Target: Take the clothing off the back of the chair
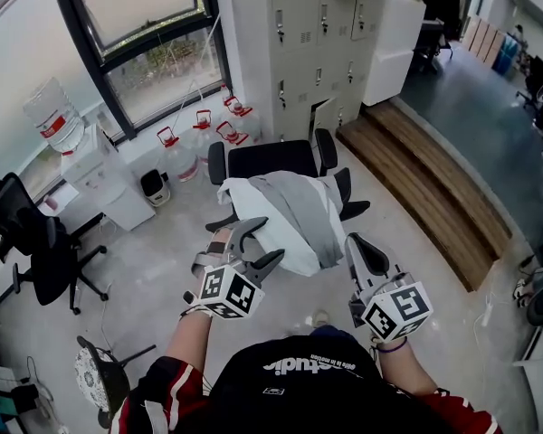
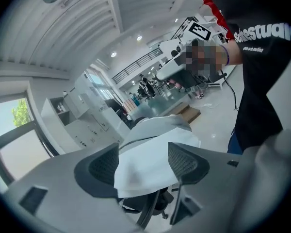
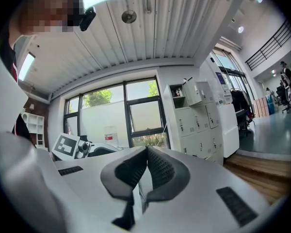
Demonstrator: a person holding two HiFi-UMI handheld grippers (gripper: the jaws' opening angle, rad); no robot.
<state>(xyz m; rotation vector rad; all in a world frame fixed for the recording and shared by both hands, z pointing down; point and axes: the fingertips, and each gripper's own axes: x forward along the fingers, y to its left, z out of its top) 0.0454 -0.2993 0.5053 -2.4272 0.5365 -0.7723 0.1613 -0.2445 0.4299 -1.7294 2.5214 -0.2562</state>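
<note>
Head view, looking steeply down: a black office chair (image 1: 273,159) stands at centre frame, its back draped with white and grey clothing (image 1: 285,215). The left gripper (image 1: 266,241), just lower left of centre, has its jaws spread wide. The garment's white edge shows between them (not pinched; whether a pad brushes it is unclear). The right gripper (image 1: 366,250), at lower right, has its jaws closed together on nothing. This looks like the approach before the first grasp. Next, the left jaws likely need to move onto the fabric, close on a fold, then lift it off the backrest.
</note>
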